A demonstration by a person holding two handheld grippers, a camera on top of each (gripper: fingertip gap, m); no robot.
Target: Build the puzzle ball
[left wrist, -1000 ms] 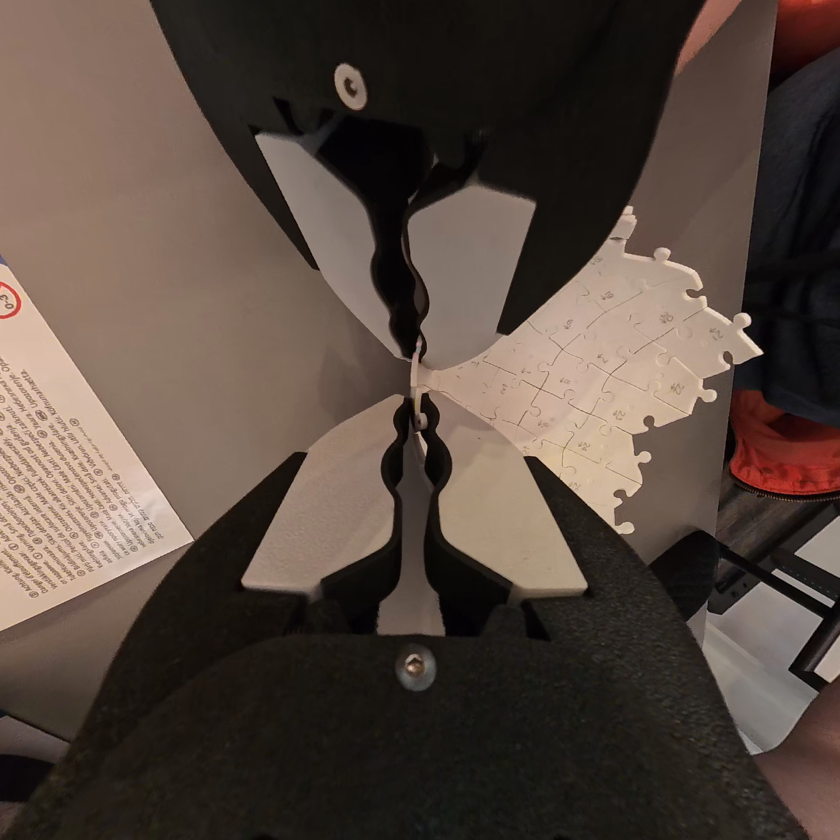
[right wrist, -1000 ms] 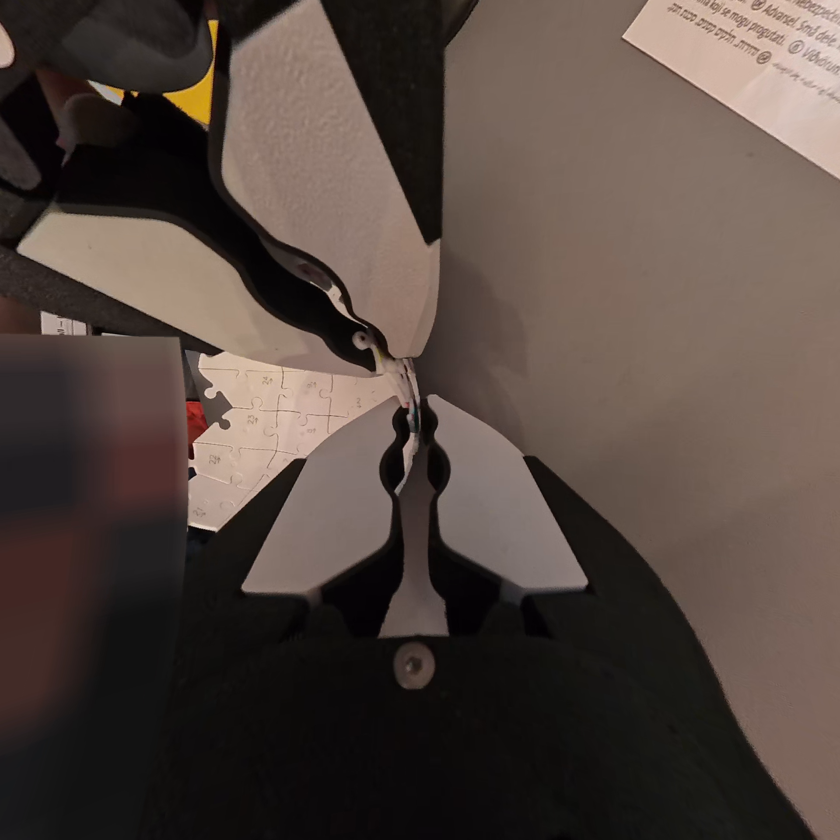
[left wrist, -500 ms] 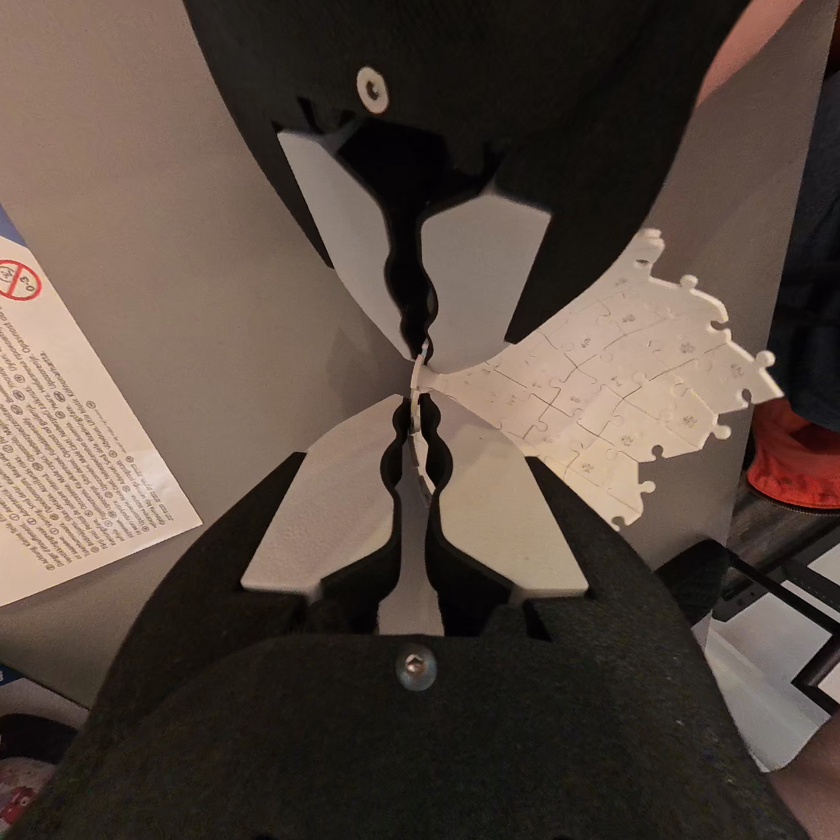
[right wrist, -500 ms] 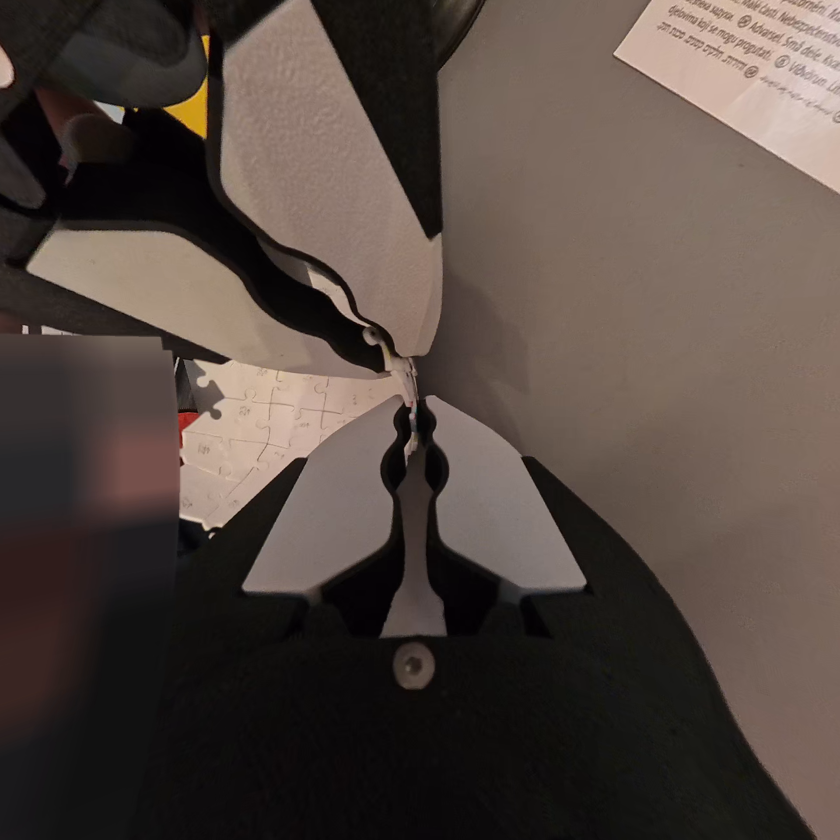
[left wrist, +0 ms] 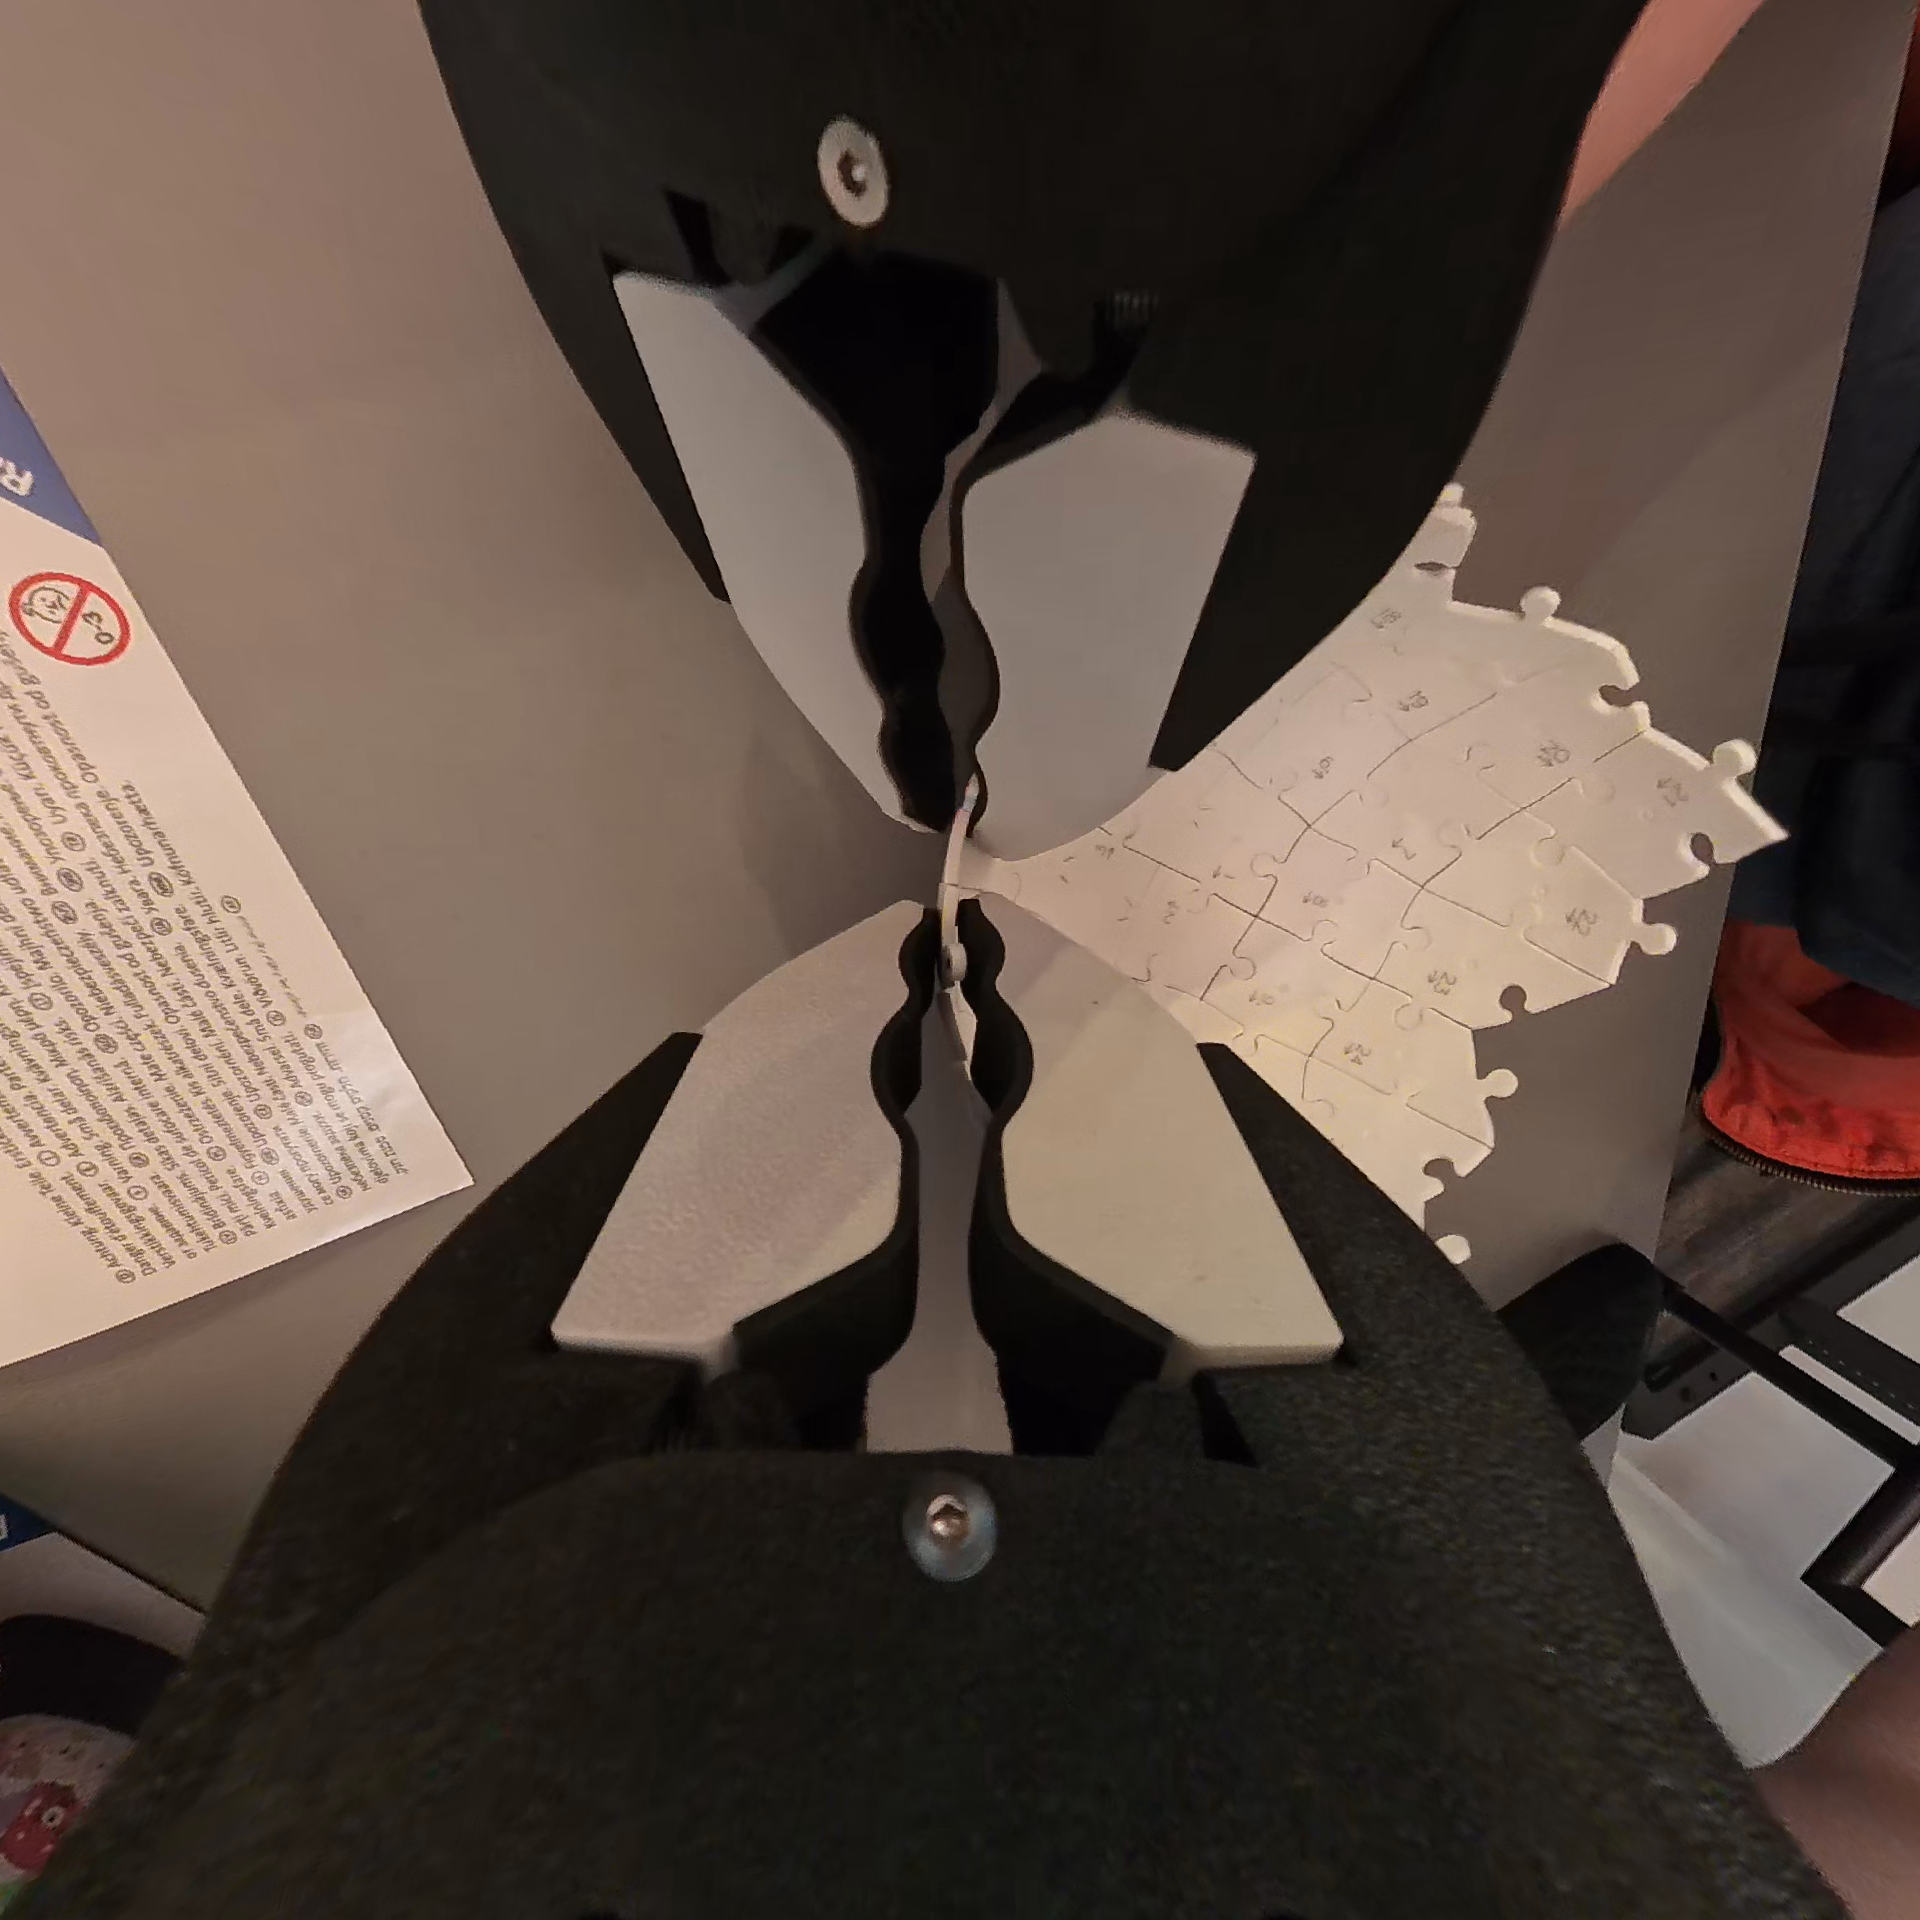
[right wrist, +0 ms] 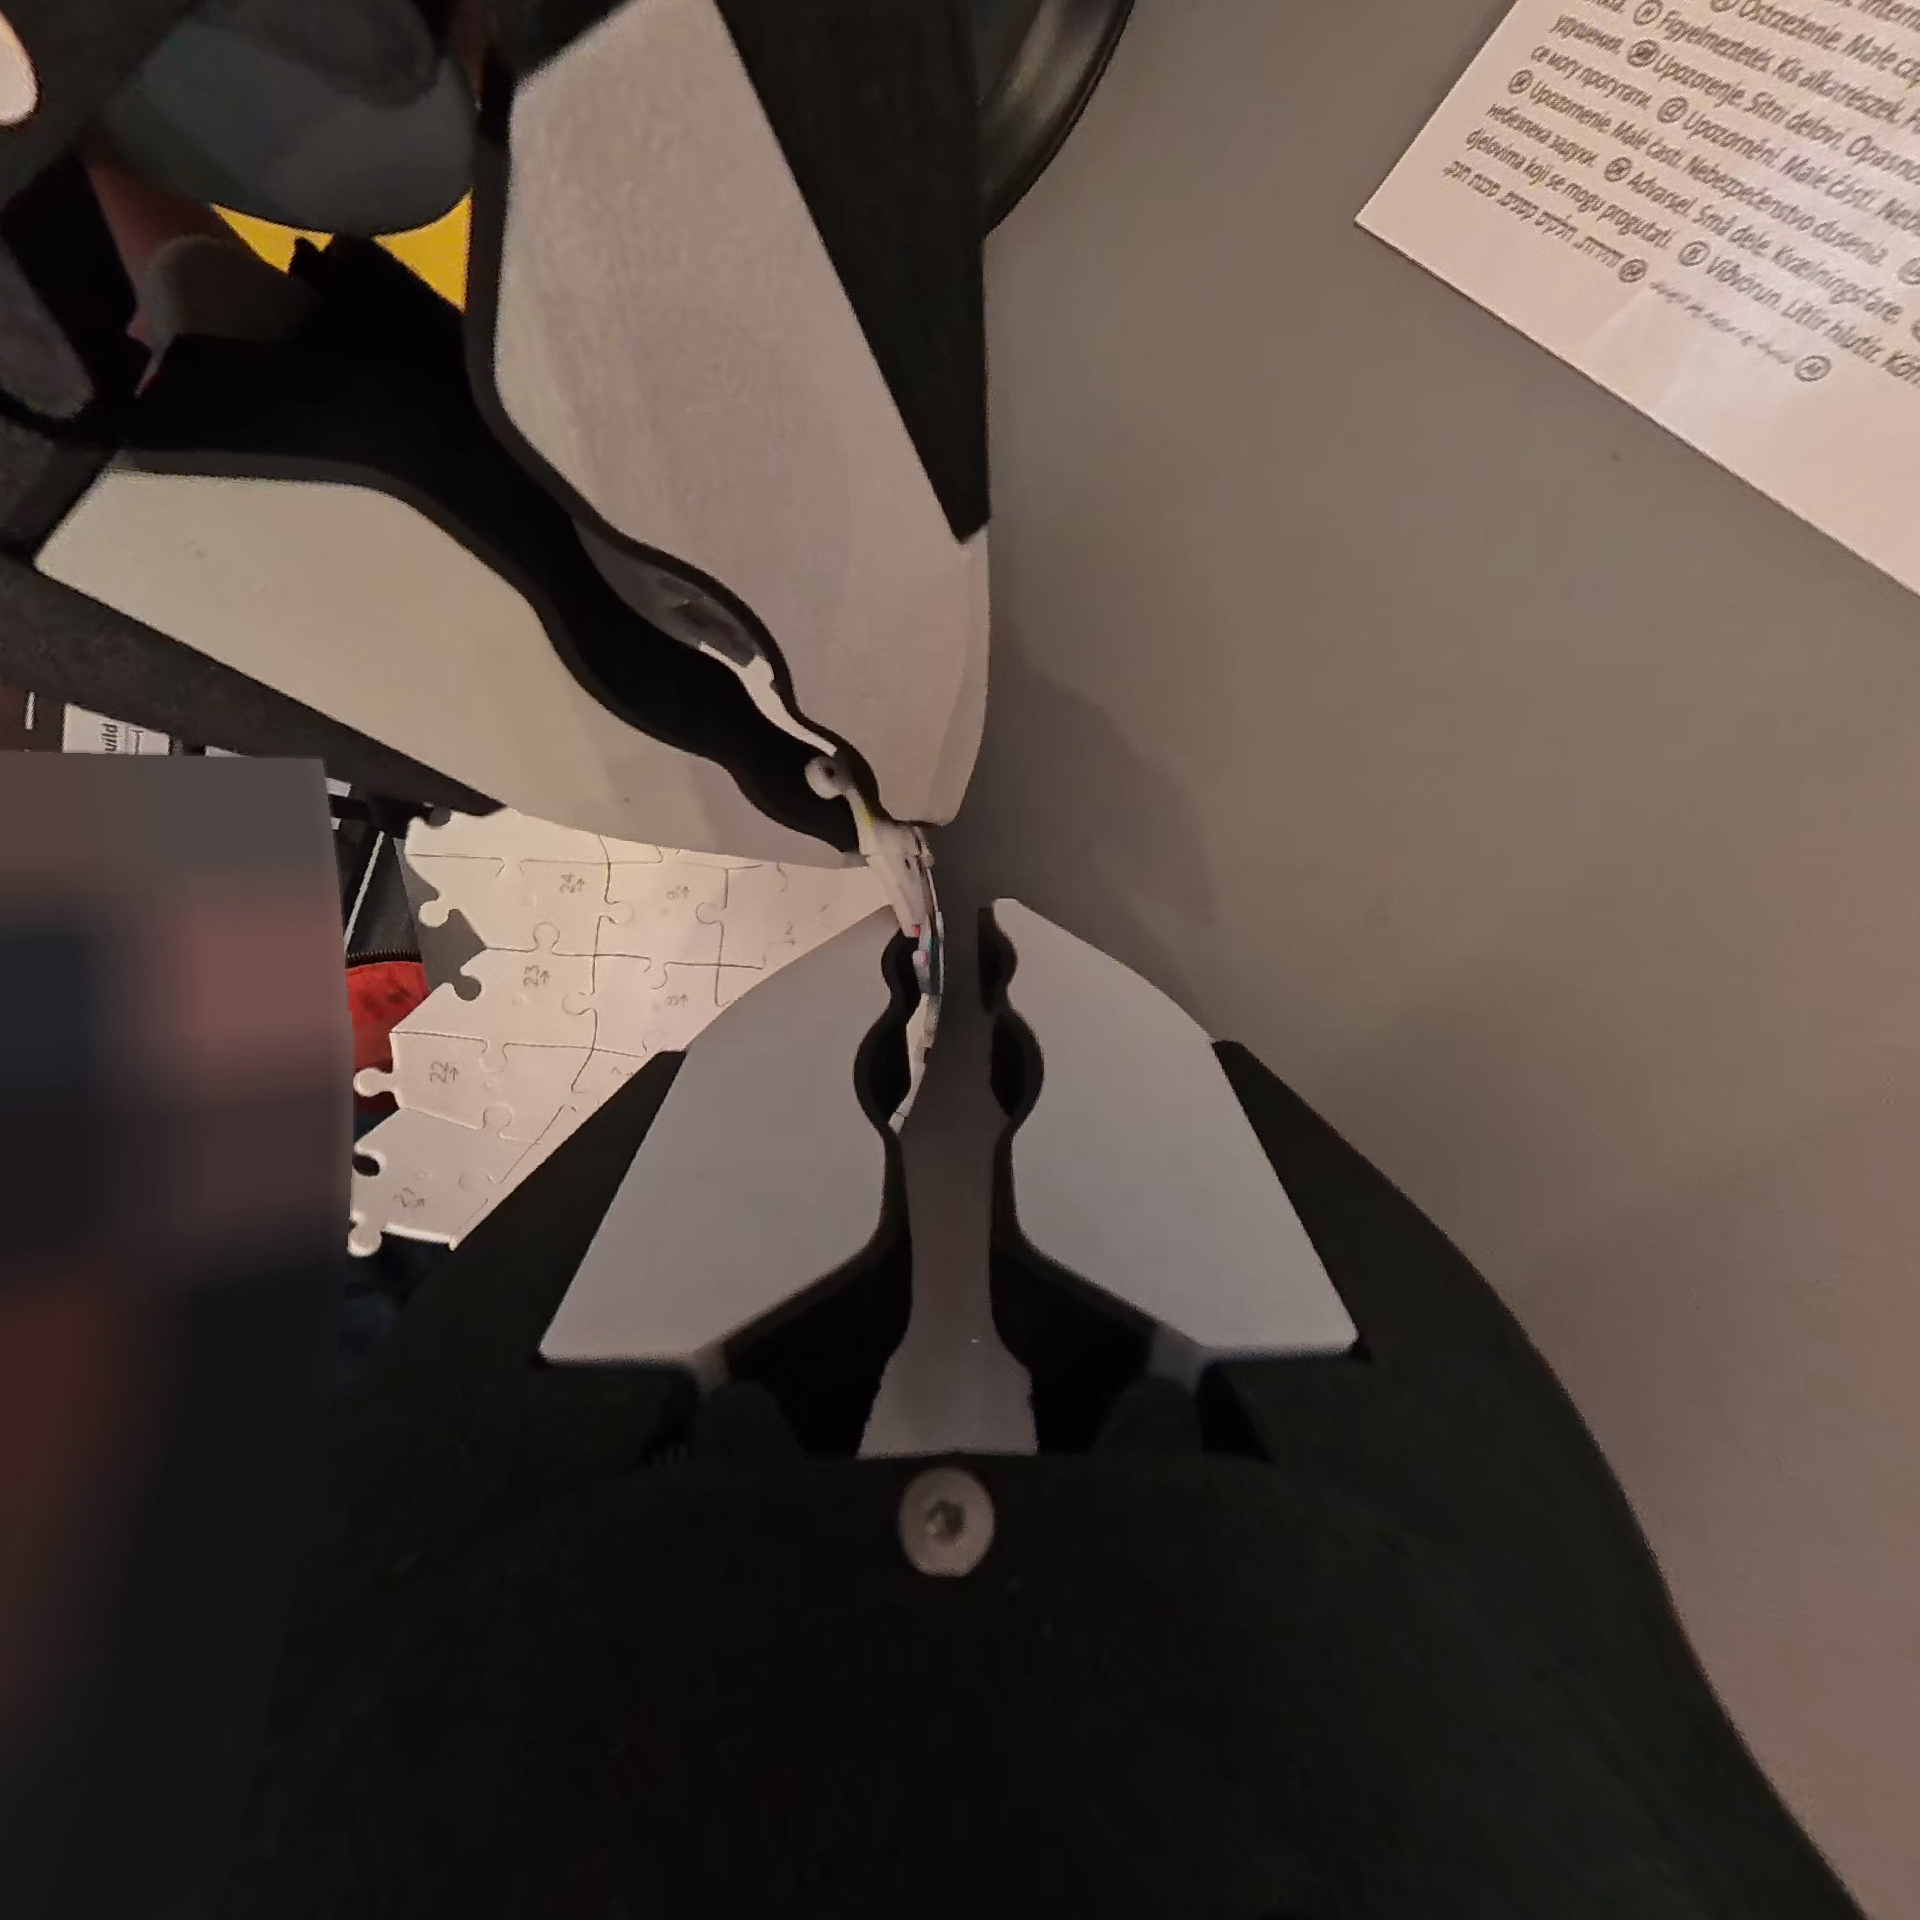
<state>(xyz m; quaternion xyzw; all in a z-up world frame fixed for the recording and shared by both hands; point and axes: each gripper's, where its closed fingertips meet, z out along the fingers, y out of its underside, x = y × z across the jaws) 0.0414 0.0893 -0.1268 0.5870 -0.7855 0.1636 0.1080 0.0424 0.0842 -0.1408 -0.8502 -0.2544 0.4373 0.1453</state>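
1. Left hand-held gripper (left wrist: 951, 914) comes in from 6 o'clock in the left wrist view, jaws pressed almost together, only a sliver of gap. It pinches the edge of the assembled puzzle section (left wrist: 1455, 914) right at the tips.
2. Right hand-held gripper (left wrist: 961, 805) drops in from 12 o'clock in the same view, tips nearly touching the left pair. Its jaws are nearly closed too.
3. A thin curved puzzle piece (left wrist: 954, 883), seen edge-on, bridges the two sets of tips at frame centre. Can't tell exactly where the piece ends and the section starts.
4. Puzzle section fans out toward 3 o'clock, white back side up w/ small printed marks on each piece, knobs sticking out along the outer edge. It's off the grey worktop (left wrist: 416, 520), held in the air.
5. Right wrist view: right hand-held gripper (right wrist: 951, 914) from 6 o'clock, jaws a narrow slot apart, the puzzle piece (right wrist: 925, 961) lying against the left inner pad. Firm grip or just resting? Can't tell from here.
6. Left hand-held gripper (right wrist: 883, 821) enters from 10 o'clock there, tips shut on the white edge; puzzle section (right wrist: 582, 966) shows behind at 9 o'clock.
7. Printed leaflet (left wrist: 156, 935) lies flat on the worktop at 9 o'clock in the left view, at 2 o'clock (right wrist: 1714, 208) in the right view.
8. Red-orange fabric (left wrist: 1818, 1070) at 3 o'clock past the worktop edge.
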